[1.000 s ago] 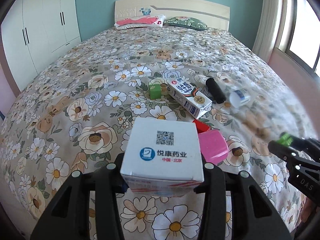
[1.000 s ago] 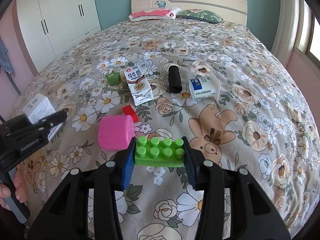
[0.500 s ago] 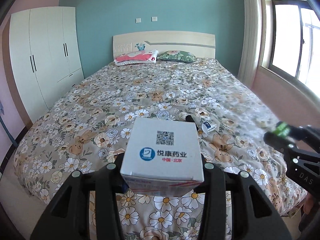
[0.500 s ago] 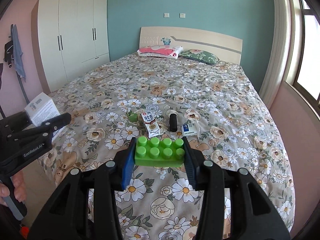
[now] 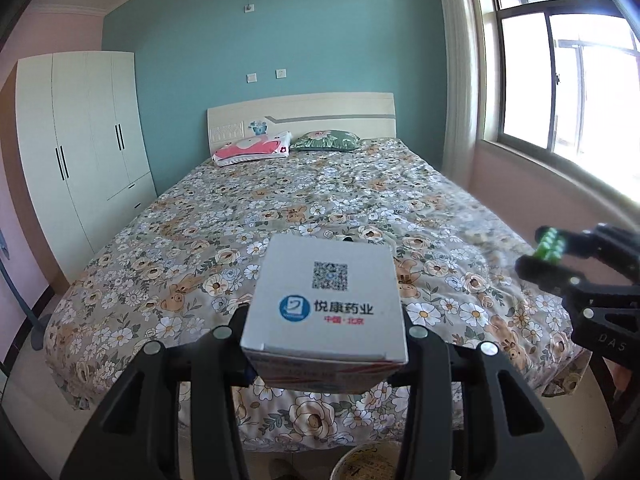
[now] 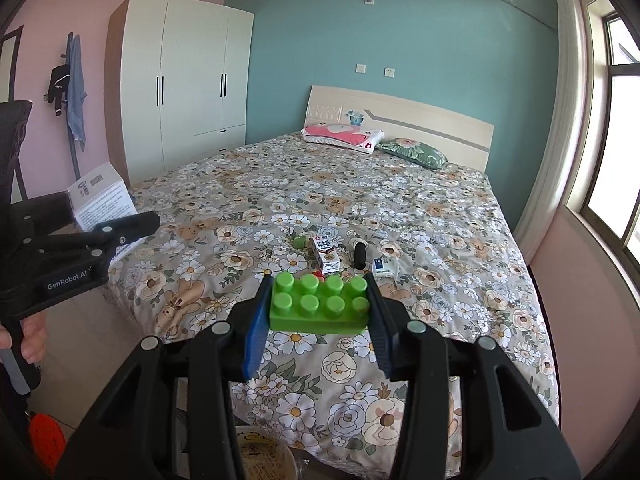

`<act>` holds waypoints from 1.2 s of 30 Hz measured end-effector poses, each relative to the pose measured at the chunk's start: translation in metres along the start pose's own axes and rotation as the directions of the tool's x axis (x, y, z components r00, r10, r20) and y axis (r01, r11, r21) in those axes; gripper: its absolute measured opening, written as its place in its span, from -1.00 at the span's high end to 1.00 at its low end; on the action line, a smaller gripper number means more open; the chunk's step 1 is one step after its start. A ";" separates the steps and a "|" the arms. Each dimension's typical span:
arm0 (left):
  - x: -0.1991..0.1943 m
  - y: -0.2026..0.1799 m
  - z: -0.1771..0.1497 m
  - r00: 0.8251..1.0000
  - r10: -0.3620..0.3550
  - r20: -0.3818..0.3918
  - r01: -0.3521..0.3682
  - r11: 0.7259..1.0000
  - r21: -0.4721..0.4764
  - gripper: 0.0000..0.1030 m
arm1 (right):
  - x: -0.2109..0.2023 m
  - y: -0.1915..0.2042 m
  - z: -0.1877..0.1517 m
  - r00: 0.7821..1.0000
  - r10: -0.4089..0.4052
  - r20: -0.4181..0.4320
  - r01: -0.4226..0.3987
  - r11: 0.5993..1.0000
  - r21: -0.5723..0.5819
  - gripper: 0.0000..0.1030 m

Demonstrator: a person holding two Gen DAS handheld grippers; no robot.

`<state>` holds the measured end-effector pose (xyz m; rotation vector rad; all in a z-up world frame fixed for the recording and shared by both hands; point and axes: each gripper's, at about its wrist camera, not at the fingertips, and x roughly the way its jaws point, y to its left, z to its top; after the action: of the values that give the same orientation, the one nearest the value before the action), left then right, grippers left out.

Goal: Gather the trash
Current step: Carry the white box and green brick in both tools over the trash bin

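My left gripper (image 5: pixel 326 344) is shut on a white medicine box (image 5: pixel 326 300) with a QR code and a blue logo, held above the foot of the flowered bed (image 5: pixel 280 208). My right gripper (image 6: pixel 318 312) is shut on a green studded brick (image 6: pixel 320 306). Each gripper shows in the other's view: the left gripper (image 6: pixel 116 222) with the white box (image 6: pixel 100 196), the right gripper (image 5: pixel 558 250) with the green brick (image 5: pixel 549 242). On the bed lie a milk carton (image 6: pixel 326 254), a black cylinder (image 6: pixel 359 255), a small blue-and-white box (image 6: pixel 385 267) and a small green piece (image 6: pixel 299 242).
A round bin rim (image 6: pixel 264 456) shows at the bottom edge below the bed's foot, also as a rim (image 5: pixel 360 460) in the left wrist view. A white wardrobe (image 6: pixel 188 80) stands left of the bed. A window (image 5: pixel 560 80) is on the right. A hand (image 6: pixel 34 340) holds the left gripper's handle.
Both grippers have drawn back and up from the bed, each keeping its item. The things on the bed now look small and far. A bin rim has come into view below.
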<state>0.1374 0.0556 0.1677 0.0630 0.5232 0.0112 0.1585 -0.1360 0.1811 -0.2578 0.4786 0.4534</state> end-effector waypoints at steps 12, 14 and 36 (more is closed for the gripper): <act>-0.036 -0.014 -0.076 0.995 -0.063 -0.073 0.071 0.991 0.115 0.11 | -0.047 0.052 -0.081 0.998 0.037 -0.053 -0.044 0.988 -0.149 0.13; -0.035 -0.017 -0.089 0.994 -0.062 -0.092 0.074 0.988 0.132 0.11 | -0.046 0.060 -0.093 0.996 0.048 -0.073 -0.059 0.985 -0.164 0.13; 0.028 -0.048 -0.223 0.879 -0.206 -0.430 0.266 0.960 0.084 0.11 | 0.047 0.088 -0.239 0.870 0.185 -0.456 -0.241 0.968 -0.067 0.12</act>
<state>0.0504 0.0207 -0.0423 0.1364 0.9601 -0.2592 0.0624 -0.1245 -0.0593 -0.4345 0.9409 0.6452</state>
